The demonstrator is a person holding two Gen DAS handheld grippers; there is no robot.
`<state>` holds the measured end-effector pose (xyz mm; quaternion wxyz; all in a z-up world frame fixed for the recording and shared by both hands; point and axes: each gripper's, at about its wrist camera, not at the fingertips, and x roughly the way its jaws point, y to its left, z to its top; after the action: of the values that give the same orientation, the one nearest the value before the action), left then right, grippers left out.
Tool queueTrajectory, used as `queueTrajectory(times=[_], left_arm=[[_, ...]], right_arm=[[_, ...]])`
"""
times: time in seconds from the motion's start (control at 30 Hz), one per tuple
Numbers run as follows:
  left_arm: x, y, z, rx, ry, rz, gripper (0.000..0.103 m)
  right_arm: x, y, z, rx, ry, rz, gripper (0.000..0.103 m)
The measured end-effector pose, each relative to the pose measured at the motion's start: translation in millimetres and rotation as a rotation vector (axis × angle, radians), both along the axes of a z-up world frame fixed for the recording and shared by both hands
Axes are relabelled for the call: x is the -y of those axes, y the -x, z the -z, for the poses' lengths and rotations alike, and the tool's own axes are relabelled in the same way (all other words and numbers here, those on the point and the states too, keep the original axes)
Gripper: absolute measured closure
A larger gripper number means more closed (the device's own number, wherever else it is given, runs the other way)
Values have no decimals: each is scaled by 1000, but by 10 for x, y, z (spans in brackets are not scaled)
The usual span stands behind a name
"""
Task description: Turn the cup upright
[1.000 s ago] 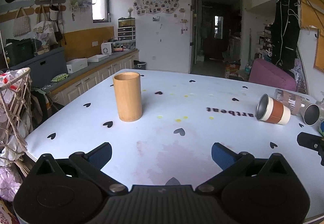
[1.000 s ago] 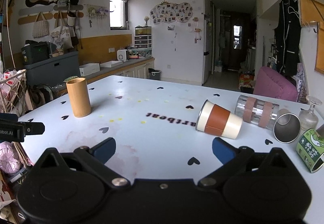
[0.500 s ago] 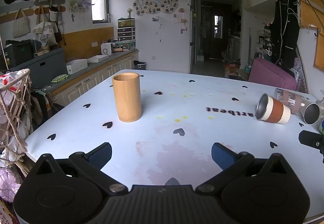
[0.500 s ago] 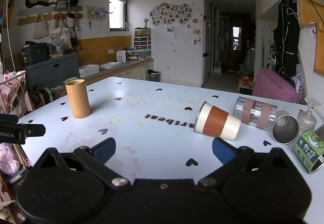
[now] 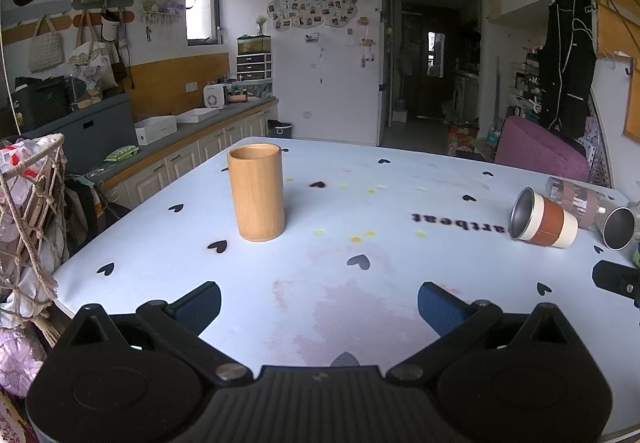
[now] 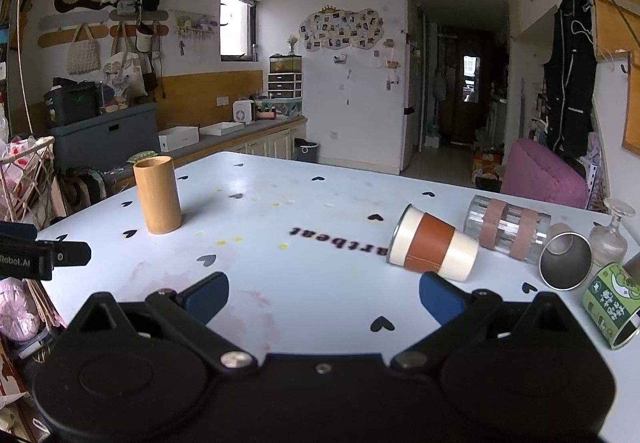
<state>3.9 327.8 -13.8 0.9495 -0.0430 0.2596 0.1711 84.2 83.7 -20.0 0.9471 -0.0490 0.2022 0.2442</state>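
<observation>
A cream cup with a brown sleeve [image 6: 434, 247] lies on its side on the white table [image 6: 320, 283], its steel mouth to the left; it also shows at the right in the left wrist view [image 5: 544, 222]. My right gripper [image 6: 324, 297] is open and empty, with the cup just beyond its right finger [image 6: 440, 297]. My left gripper [image 5: 319, 305] is open and empty over the table's near middle. A wooden cup stands upright at the left [image 5: 257, 193], and it shows in the right wrist view too [image 6: 157, 195].
Near the lying cup are a clear glass jar on its side [image 6: 508, 229], a steel cup on its side [image 6: 565, 261], a green printed can [image 6: 610, 303] and a small glass bottle [image 6: 612, 231]. A rope basket [image 5: 28, 211] stands beyond the table's left edge.
The right gripper has moved forward a little, so the lying cup looks larger and closer to its right finger. The left gripper has hardly moved.
</observation>
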Motion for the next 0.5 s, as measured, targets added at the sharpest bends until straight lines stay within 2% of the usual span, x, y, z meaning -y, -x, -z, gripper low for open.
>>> queueTrajectory(times=[0.5], left_arm=[[-15, 1, 20, -3, 3, -5, 0]], right_arm=[[-42, 17, -20, 7, 6, -6, 0]])
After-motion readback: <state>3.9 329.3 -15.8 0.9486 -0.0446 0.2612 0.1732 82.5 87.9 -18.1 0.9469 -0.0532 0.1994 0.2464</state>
